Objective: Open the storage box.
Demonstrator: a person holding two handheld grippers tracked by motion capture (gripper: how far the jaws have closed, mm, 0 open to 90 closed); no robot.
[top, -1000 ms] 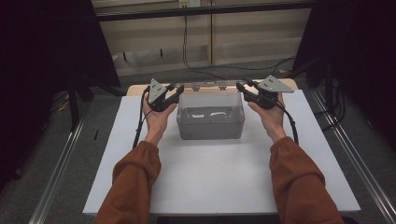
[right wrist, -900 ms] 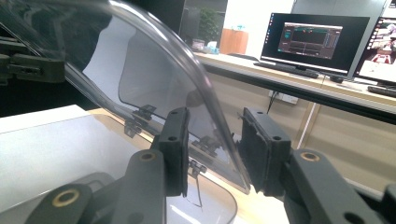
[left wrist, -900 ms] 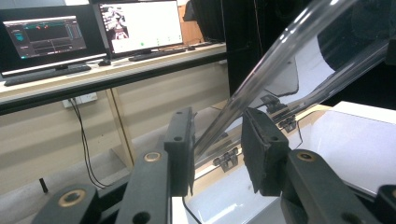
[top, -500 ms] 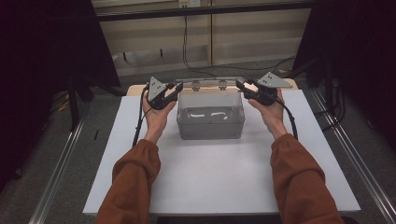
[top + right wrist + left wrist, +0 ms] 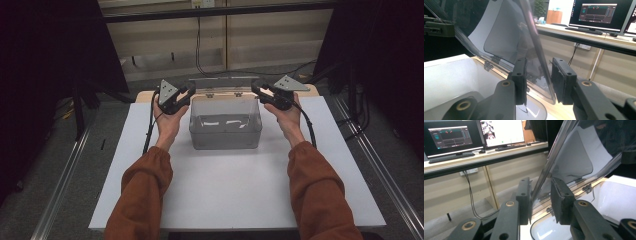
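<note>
A clear plastic box [image 5: 225, 123] is seen at the far middle of the white desk [image 5: 235, 190], its hinged transparent lid [image 5: 574, 162] raised steeply at the back edge. The lid is judged light, stiff, thin and slippery, best gripped at its 2 end edges. The left gripper [image 5: 186, 92] and right gripper [image 5: 256, 88] straddle those edges; in both gripper views the jaws stand narrowly apart around the pane, not clamped. 2 monitors [image 5: 451, 137] are seen beyond.

Left gripper [image 5: 186, 93], right gripper [image 5: 258, 88], raised level (mirrored), fingers [image 5: 524, 200] parted
</note>
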